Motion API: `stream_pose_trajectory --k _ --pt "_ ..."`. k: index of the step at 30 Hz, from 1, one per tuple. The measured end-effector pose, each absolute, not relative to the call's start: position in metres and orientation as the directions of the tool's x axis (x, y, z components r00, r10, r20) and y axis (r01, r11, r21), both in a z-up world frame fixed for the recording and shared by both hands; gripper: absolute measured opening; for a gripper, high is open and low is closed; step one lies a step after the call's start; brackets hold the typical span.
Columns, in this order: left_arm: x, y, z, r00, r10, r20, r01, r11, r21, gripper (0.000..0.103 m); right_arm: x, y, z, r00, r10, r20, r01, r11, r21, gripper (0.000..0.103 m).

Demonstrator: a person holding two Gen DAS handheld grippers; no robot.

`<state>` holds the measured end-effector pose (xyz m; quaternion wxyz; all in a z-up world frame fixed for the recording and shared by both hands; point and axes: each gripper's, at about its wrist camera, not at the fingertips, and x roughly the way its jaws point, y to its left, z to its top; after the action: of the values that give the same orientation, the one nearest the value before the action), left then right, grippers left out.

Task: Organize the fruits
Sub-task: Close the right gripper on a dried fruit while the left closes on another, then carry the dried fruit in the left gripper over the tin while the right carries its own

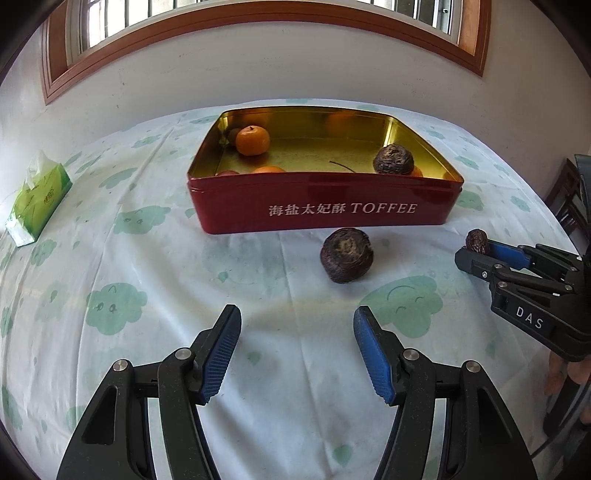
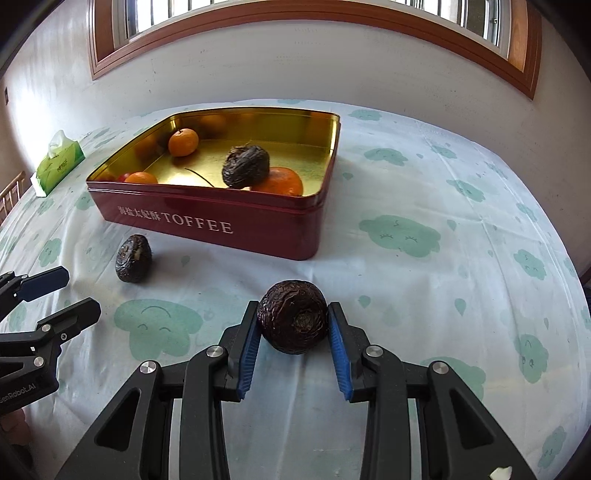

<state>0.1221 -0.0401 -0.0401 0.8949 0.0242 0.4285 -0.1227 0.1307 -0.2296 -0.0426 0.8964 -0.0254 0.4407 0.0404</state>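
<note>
right gripper: my jaws are closed in on a dark wrinkled fruit, blue pads pressing it from both sides. it sits low over the tabletop, can't tell if it's lifted or resting on the cloth.

left gripper: jaws wide apart, nothing between them, just hovering over the cloud-print cloth.

loose fruit: a second dark wrinkled one sits on the cloth just in front of the tin's near wall, ahead of my left jaws and a bit to the right. not touching the tin.

toffee tin: red outside, gold inside, open top, "toffee" lettering on the front wall. sits mid tabletop toward the far wall.

inside the tin: one more dark wrinkled fruit near the front right corner, leaning against an orange. a small orange with a stem at the back left. another orange at the front left, with something reddish next to it that's mostly hidden by the rim, so no idea what it is. also a thin dark twig lying on the gold floor.

tissue pack: green, far left edge of the tabletop, well apart from everything else.

background: wood-framed window above a pale wall.
</note>
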Motion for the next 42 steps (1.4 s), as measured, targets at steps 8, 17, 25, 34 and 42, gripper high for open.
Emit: stream_pose_trajectory --k 8,17,25,34,42 --pt "0.139 -0.066 -0.039 0.583 -0.236 -0.777 0.269 0.959 -0.089 0.064 0.132 -0.245 -0.043 0.608 0.044 -0.793 -0.063 0.998 0.007 0.033" --pt "0.159 -0.078 -0.044 0.592 -0.194 -0.782 0.245 0.968 -0.055 0.061 0.132 -0.245 -0.044 0.608 0.048 -0.792 -0.063 0.998 0.012 0.033" --pt "0.161 -0.082 -0.045 0.611 -0.172 -0.773 0.240 0.971 -0.026 0.054 0.131 -0.244 -0.044 0.608 0.048 -0.792 -0.063 0.998 0.012 0.034" --pt "0.159 -0.079 -0.044 0.616 -0.177 -0.768 0.235 0.971 -0.036 0.035 0.132 -0.244 -0.044 0.608 0.047 -0.792 -0.063 0.998 0.011 0.034" --pt "0.154 -0.076 -0.043 0.618 -0.171 -0.768 0.228 0.973 -0.034 0.035 0.132 -0.243 -0.044 0.608 0.047 -0.792 -0.063 0.998 0.011 0.034"
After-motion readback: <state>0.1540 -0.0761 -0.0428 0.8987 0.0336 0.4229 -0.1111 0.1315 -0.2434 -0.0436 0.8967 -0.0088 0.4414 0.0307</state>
